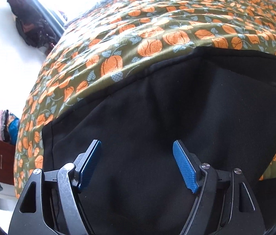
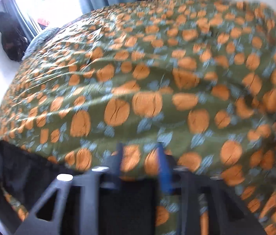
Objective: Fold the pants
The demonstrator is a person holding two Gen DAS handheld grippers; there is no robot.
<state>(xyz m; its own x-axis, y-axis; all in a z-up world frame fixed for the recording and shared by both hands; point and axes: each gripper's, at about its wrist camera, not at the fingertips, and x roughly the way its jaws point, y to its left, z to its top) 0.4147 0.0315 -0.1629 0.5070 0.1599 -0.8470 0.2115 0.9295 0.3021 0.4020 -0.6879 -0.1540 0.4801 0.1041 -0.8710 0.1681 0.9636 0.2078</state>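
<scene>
Left gripper (image 1: 137,146) spread over black pants (image 1: 157,107); right gripper (image 2: 141,152) blurred, seemingly parted.

Black pants (image 1: 177,107) lie spread flat on the bed, plain dark fabric with a stitched hem along the far edge, soft creases across the middle, one corner raised; in the right wrist view only an edge shows, blurred.

Bed (image 1: 157,19) under an olive cover printed with orange pumpkins and grey-blue leaves, wrinkled, black pants (image 1: 157,107) lying flat on its near part — one straight edge toward the left
</scene>
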